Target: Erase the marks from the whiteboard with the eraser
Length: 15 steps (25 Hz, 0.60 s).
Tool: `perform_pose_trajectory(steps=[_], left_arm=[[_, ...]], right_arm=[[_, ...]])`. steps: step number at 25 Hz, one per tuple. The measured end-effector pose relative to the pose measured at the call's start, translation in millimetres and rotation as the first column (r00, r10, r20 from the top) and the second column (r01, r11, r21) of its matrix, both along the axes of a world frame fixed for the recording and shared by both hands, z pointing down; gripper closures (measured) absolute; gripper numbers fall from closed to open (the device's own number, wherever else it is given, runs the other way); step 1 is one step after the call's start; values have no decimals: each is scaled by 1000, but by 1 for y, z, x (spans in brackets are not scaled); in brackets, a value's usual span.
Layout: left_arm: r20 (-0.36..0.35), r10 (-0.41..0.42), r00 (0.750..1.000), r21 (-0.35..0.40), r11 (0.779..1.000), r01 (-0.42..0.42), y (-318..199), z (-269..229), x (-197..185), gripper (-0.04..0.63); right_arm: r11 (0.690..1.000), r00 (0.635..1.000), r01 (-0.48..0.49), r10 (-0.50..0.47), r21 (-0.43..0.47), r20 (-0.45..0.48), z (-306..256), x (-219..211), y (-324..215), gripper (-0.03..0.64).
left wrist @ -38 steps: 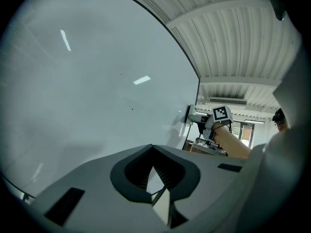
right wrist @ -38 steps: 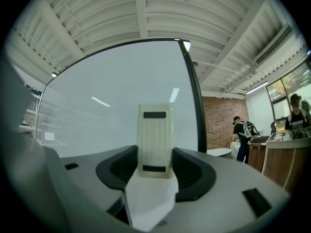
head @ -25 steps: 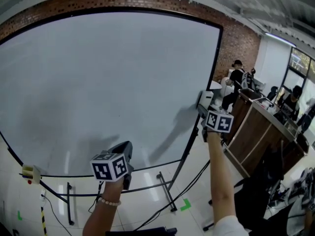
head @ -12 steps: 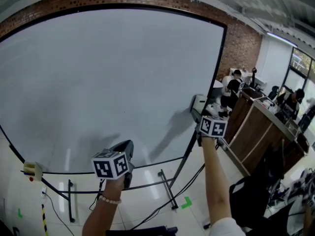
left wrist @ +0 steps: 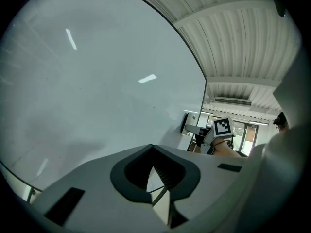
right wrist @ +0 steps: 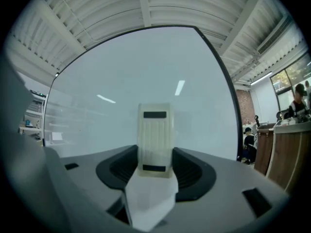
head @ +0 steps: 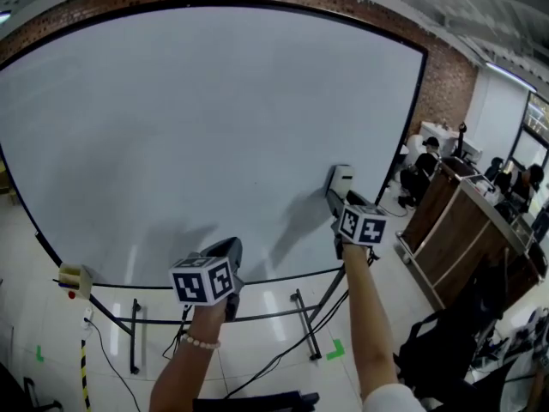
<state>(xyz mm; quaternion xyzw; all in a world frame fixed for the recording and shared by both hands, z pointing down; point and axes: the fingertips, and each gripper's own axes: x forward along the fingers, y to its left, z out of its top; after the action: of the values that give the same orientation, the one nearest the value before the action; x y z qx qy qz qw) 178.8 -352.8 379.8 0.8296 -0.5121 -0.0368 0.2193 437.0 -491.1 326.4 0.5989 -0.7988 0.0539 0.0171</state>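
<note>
Eraser (right wrist: 155, 130) of cream rectangular plastic, clamped by fingers of the right gripper (head: 335, 197), is sliding inward across the large mark-free whiteboard (head: 197, 118) while the left gripper (left wrist: 153, 154) is hanging with fingers closed, empty.

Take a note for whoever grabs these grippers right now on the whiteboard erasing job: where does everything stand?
Left gripper: jaws together, empty, held low near the bottom edge of the whiteboard.
Right gripper: shut on the eraser, raised at the board's lower right; contact with the surface is unclear.
Done: the board looks wiped, with no writing visible.
Left: one tiny dark speck shows; wipe it if it is ink, then scan for faint marks.
</note>
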Motion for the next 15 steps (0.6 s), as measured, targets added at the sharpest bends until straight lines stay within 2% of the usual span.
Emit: perform_pose_trajectory(steps=[7,15], left_arm=[[-20,-35,999,1,999,35,22,1,-55,607],[-17,-77,997,-7,997,77,47,2,-139,607]], right_arm=[[999,998,-31,32,21,-57,-5,-91,21,379],[999,999,33,-33,6,-26,-1,-192,44,379]])
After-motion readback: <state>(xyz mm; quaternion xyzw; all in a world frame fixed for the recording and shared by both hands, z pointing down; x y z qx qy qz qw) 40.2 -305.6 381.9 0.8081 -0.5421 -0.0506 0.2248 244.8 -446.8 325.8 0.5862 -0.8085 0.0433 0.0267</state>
